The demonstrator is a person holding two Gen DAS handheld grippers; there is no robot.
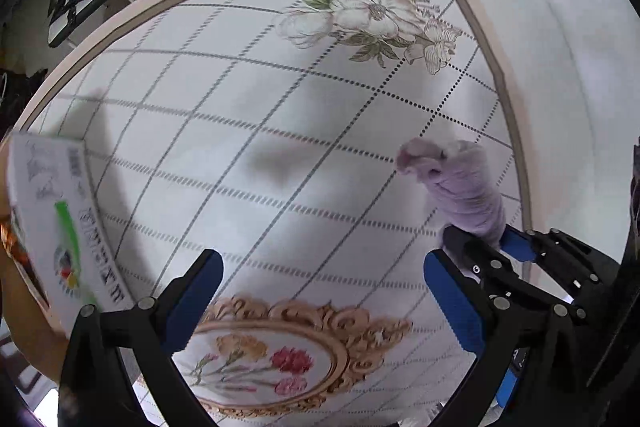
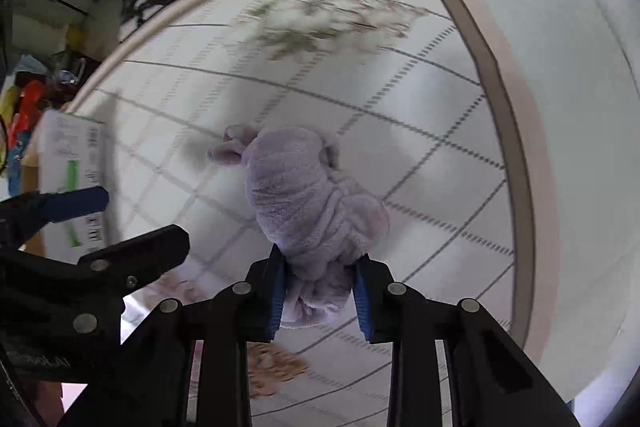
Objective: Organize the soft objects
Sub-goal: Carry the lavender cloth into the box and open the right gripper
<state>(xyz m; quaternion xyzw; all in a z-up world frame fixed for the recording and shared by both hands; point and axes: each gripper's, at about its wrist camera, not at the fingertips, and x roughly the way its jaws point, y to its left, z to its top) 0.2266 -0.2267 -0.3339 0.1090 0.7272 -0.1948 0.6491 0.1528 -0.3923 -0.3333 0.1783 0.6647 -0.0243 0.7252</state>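
Note:
A lilac plush toy [image 2: 304, 195] hangs above the table, pinched at its lower end between the blue pads of my right gripper [image 2: 320, 297], which is shut on it. The same toy shows in the left wrist view [image 1: 460, 183] at the right, held by the right gripper [image 1: 480, 243]. My left gripper [image 1: 320, 303] is open and empty, low over the tablecloth. In the right wrist view it appears at the left [image 2: 120, 223], its jaws apart.
The table [image 1: 256, 131] has a white checked cloth with flower prints and a beige border [image 1: 508, 99]. A white printed box [image 1: 60, 219] stands at the left edge, also in the right wrist view [image 2: 76, 163]. Clutter lies beyond the far left edge.

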